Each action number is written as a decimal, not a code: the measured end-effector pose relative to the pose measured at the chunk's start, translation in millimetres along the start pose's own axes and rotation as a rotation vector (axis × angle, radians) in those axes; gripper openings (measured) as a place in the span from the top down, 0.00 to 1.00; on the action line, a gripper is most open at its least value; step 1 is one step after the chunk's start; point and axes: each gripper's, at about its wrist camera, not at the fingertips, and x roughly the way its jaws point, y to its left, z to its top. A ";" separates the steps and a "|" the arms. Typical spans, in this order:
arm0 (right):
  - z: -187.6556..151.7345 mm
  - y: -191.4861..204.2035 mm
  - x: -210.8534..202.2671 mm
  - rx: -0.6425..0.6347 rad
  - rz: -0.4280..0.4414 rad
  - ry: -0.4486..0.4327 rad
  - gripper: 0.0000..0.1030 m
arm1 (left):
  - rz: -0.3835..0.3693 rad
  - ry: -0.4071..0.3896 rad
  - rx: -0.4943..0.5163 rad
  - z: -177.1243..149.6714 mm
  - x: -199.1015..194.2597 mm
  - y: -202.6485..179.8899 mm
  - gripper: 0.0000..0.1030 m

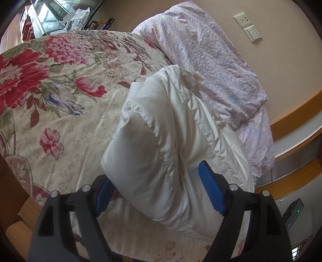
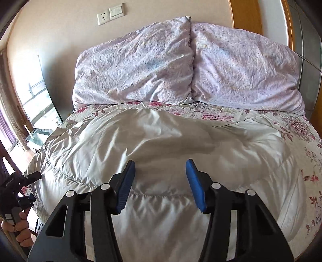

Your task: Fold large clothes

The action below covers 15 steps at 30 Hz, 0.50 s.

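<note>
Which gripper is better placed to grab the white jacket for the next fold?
Probably left. The left gripper is open, its fingers straddling a rolled end of the white jacket. The right gripper, also open, hovers over flat fabric with no edge between its fingers.

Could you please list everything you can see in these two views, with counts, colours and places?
Puffy white quilted jacket: one, white, folded into a bundle on the bed, below both grippers.
Floral bedspread: one, cream with red and pink flowers, covering the bed.
Crumpled lilac pillows: two, pale lilac, side by side at the head of the bed against the wall.
Wall socket and switch plates: two, white, on the beige wall above the pillows.
Small black box with a green light: one, at the bedside, lower right of the left wrist view.
Left gripper: black with blue pads, open astride the jacket's end.
Right gripper: black with blue pads, open above the jacket.
Hand: one, holding the left gripper's handle.
</note>
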 end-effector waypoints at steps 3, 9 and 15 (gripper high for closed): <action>-4.1 0.5 4.6 0.015 -0.007 0.010 0.48 | 0.003 0.004 0.000 0.6 3.6 1.0 0.23; -11.9 3.2 14.0 0.010 -0.028 0.032 0.48 | 0.015 0.007 0.027 3.7 8.6 -2.2 0.23; -21.5 7.2 24.1 -0.005 -0.052 0.038 0.48 | 0.014 0.010 0.033 6.0 14.1 -2.7 0.23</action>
